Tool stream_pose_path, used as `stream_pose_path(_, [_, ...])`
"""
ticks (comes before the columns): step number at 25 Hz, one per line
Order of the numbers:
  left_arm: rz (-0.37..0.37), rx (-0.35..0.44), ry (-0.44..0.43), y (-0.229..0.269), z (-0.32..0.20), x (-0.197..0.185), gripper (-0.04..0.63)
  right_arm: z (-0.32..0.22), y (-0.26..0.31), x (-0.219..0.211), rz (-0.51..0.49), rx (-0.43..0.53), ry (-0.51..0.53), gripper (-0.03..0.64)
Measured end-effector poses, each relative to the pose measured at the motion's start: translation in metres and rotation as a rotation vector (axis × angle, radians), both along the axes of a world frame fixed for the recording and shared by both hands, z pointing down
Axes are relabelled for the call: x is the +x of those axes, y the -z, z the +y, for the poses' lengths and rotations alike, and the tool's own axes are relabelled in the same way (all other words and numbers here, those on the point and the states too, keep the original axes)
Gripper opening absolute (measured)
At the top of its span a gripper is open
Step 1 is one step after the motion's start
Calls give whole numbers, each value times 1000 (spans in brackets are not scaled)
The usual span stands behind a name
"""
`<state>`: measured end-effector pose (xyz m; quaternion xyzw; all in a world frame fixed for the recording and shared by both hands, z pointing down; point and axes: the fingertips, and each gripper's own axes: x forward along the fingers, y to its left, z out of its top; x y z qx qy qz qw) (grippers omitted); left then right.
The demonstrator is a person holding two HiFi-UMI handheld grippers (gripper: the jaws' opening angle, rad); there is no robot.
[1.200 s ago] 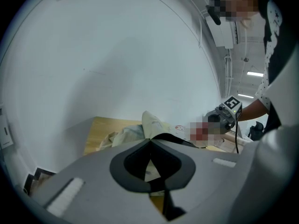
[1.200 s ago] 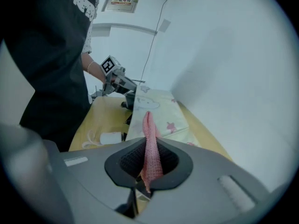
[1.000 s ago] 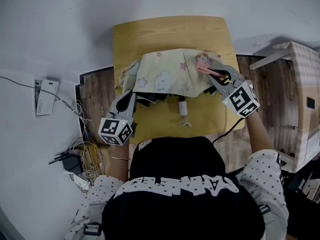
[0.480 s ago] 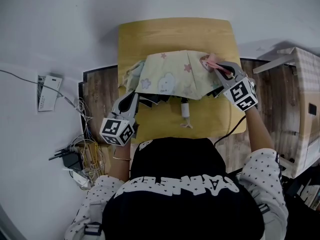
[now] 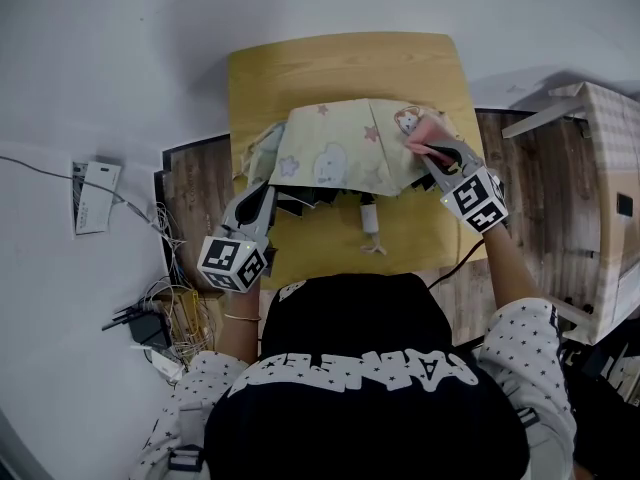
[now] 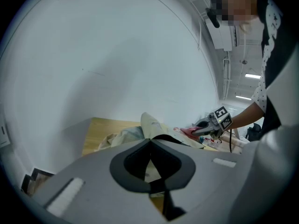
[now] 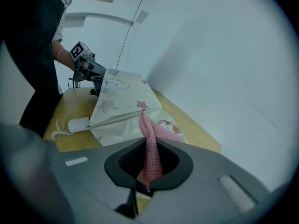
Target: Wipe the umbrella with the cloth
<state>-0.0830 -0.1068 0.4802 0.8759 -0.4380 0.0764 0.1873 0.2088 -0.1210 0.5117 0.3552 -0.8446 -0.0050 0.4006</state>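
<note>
The right gripper (image 7: 148, 143) is pinching a pink cloth (image 7: 150, 160) between its closed jaws. The cloth's free end is trailing forward and touching the umbrella (image 5: 340, 153) on its canopy, beside a pink star near the canopy's right end. The left gripper (image 6: 149, 143) is pressing its jaws together on the canopy's left edge, where a fold of pale fabric is rising just past the tips. The umbrella, half collapsed and pale yellow with stars and clouds, is lying across the middle of the wooden tabletop (image 5: 340, 68), reaching toward the left and right edges. Its white handle (image 5: 369, 216) is pointing toward the near edge.
</note>
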Motion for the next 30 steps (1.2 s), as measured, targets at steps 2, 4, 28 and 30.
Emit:
stream_pose_path(2, [3,5,-12,0,1,1,2,6,-4,-4,-16,-15,-9,34])
stream_pose_path(4, [10,11,-25,1,2,2,2,13,-7,-9,-27,-34,-13,34])
stream_pose_path(28, [92,133,-216,38,15,-10,20,19,60,-64,-542,54,-326,34])
stream_pose_path(30, [97,135,-220,41,14,-12,11,21,69,-74,-575,76,-327,34])
